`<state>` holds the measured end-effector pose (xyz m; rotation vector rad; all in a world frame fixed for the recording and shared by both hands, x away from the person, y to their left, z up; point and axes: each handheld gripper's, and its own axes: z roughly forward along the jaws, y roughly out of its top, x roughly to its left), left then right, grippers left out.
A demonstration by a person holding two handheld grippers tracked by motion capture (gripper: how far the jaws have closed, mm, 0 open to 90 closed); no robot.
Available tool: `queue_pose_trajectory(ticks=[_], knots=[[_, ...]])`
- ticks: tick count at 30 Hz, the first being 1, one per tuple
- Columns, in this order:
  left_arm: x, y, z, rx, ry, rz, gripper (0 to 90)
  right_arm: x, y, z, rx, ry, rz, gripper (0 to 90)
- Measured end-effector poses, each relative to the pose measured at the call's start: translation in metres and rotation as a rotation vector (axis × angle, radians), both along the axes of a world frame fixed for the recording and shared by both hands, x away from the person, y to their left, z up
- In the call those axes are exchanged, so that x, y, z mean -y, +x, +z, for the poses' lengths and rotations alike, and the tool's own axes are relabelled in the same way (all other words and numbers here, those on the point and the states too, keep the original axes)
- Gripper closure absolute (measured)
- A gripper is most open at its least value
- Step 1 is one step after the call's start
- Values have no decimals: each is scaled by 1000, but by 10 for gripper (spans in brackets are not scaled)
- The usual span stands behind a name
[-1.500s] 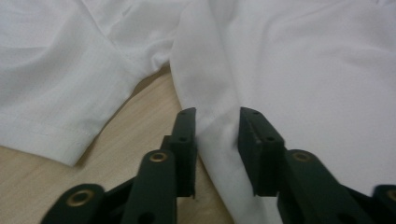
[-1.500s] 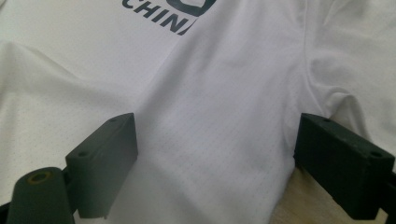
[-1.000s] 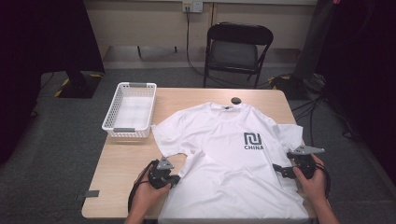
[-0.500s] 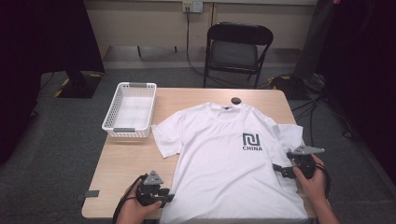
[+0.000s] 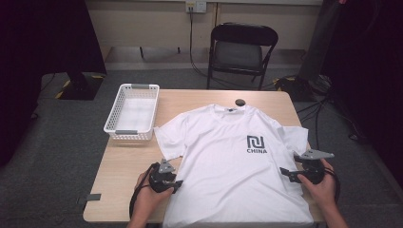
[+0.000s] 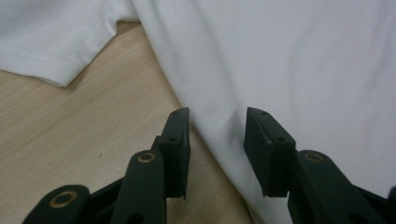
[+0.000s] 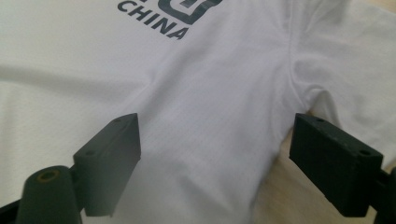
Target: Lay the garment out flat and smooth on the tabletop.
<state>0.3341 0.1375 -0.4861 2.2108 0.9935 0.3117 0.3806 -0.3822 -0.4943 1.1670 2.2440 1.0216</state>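
A white T-shirt (image 5: 228, 161) with a dark "CHINA" print lies flat, face up, on the wooden table (image 5: 126, 164). My left gripper (image 5: 177, 184) is at the shirt's left side edge, below the left sleeve. Its jaws have just been opening and now stand apart astride that edge (image 6: 217, 116), with the fabric lying flat between them, unpinched. My right gripper (image 5: 285, 172) is at the shirt's right side, just under the right sleeve. Its jaws (image 7: 215, 126) are wide and have just been closing a little, with fabric lying between them that the pads do not touch.
A white mesh basket (image 5: 133, 111) stands at the table's back left. A small black round object (image 5: 240, 102) lies behind the collar. A folding chair (image 5: 240, 52) is beyond the table. Bare wood lies left of the shirt.
The left gripper, shut by the left sleeve a second ago, drew back toward the front edge, opened, and came forward to the shirt's side edge. The right hand stayed put.
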Motion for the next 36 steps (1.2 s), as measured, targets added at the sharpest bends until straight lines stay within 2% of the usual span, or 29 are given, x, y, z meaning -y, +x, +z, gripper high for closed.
queue_pose_trajectory(ticks=[2,5,7,10,11,13,16,18,21,22,23,24,26,29,31,33,35,36], knots=[[0,-1,0,5,-2,-5,632,5,-10,5,-10,34,-9,268],[0,-2,0,-5,-11,-11,686,8,-32,7,-24,-13,-39,452],[0,-3,0,-2,-6,-19,701,12,-47,6,-53,-4,-56,469],[2,-3,0,-6,-7,-20,748,15,-63,3,-67,-5,-67,530],[2,-3,0,-11,-8,-25,773,15,-66,2,-74,-7,-67,581],[3,-3,0,-14,-9,-30,814,16,-69,0,-83,18,-40,679],[3,-4,0,-14,-9,-43,863,18,-68,1,-98,26,-7,868],[1,-5,0,-16,-8,-47,869,23,-69,0,-104,40,-3,891],[-2,-6,0,-21,-19,-51,869,32,-73,0,-100,34,-21,892],[-3,-6,0,-18,-27,-53,866,33,-74,0,-98,36,-18,884],[-3,-6,0,-10,-30,-51,854,34,-76,0,-90,33,-22,810],[-3,-7,0,2,-31,-47,800,33,-76,0,-78,24,-35,674],[-3,-7,2,33,-40,-40,618,29,-74,2,-54,19,-26,467],[-4,-7,5,60,-55,-53,407,20,-68,8,4,4,-7,272],[-3,-4,7,90,-63,-63,324,14,-60,10,2,10,16,182],[-2,-1,11,109,-63,-67,238,9,-51,10,1,10,26,155],[0,2,14,113,-77,-70,186,4,-43,9,-4,13,63,115],[1,4,16,113,-87,-72,164,2,-39,7,-16,22,78,126]])
